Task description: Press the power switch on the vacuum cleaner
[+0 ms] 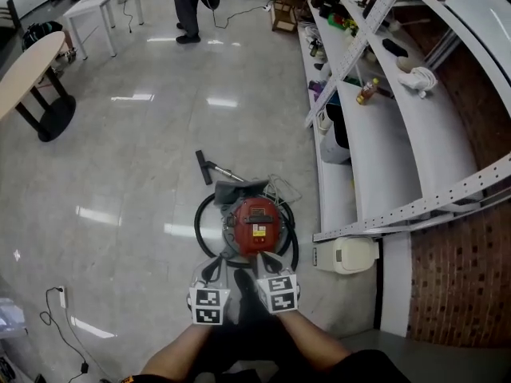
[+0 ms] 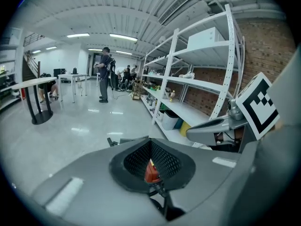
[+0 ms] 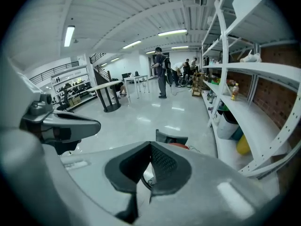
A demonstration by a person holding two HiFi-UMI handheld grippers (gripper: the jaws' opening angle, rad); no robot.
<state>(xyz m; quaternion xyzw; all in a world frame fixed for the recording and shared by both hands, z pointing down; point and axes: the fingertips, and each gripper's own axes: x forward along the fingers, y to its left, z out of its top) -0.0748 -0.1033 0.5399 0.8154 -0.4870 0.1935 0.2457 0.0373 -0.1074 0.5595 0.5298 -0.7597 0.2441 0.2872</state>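
Label print on the red vacuum cleaner [image 1: 255,226] was too small to read — only a pale sticker showed on its lid. The machine sat on the glossy floor [image 1: 144,150] beside white shelving [image 1: 375,158], ringed by its black hose [image 1: 201,222]. The left gripper [image 1: 214,270] and right gripper [image 1: 267,263] hovered just short of it — both with jaws pressed together on nothing. A person [image 1: 188,10] stood far off.

Glossy grey floor [image 1: 144,174] carries one red vacuum cleaner [image 1: 255,223], its black hose [image 1: 199,218] coiled around it. White shelf rack [image 1: 383,158] stands just beside.
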